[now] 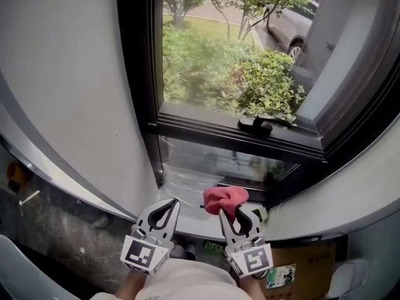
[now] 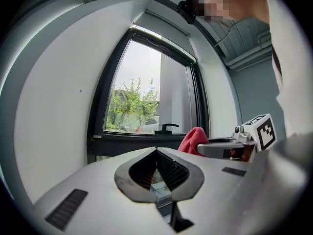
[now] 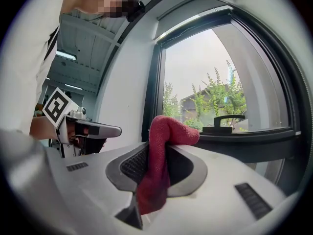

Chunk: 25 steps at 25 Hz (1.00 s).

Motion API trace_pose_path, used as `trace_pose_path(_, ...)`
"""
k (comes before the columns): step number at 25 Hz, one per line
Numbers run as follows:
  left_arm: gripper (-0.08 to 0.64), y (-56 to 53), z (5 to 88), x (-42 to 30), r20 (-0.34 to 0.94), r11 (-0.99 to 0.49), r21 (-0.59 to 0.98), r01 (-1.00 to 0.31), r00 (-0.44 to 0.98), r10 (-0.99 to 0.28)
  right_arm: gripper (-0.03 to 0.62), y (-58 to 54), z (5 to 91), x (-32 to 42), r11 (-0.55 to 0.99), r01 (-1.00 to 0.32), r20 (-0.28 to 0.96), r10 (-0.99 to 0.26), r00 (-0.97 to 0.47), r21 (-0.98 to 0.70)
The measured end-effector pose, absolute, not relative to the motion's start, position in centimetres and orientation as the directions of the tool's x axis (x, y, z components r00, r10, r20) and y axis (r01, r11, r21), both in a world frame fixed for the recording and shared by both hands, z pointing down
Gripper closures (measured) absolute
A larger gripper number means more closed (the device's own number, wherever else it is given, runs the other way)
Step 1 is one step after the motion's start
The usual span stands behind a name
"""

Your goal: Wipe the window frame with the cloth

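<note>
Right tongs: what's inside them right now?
The red cloth is clamped in the right tongs, one bunched end poking past the tips, the other hanging out the back. The stretch pinched at the tips is covered.

On my head view, the window frame (image 1: pixel 219 132) runs off the top edge at 12 o'clock. The right claw (image 1: pixel 236 211) covers the cloth's (image 1: pixel 225 197) lower part. At 5 o'clock, the bottom edge cuts a cardboard box (image 1: pixel 309 261); I can't read its label (image 1: pixel 280 275).

Right tongs (image 3: pixel 155 168) pinch red cloth (image 3: pixel 159 155) before window frame (image 3: pixel 254 138).
</note>
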State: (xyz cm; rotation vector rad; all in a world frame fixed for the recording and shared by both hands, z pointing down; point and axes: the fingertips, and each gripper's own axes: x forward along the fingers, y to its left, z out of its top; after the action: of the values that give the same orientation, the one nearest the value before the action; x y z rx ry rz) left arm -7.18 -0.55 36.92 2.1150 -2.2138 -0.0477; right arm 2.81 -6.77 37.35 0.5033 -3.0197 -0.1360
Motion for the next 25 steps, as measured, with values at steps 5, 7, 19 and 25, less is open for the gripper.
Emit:
trace_pose_path(5,0.552,-1.6,35.6,-8.8,0.017,0.028,0.070,-0.997,-0.027,-0.999,0.497,-8.4,33.5,-0.8,0.941,-0.296,-0.016,-0.297,-0.955,0.163)
trace_pose_path(7,0.552,-2.0,35.1,-9.4,0.007,0.021,0.049,-0.999,-0.021,-1.000,0.497,-9.1,31.5,-2.2,0.939,-0.294,-0.065,-0.287,-0.956,0.179)
trace_pose_path(19,0.552,-3.3,32.6,-10.8,-0.051,-0.016,0.028,-0.999,0.015,-0.999,0.497,-12.9,14.7,-11.2,0.888,-0.254,-0.341,-0.120,-0.933,0.383)
trace_pose_path(25,0.552,-3.6,32.0,-11.3,-0.071,-0.015,0.030,-0.999,0.012,-0.997,0.497,-14.2,5.4,-17.6,0.867,-0.203,-0.423,0.010,-0.906,0.454)
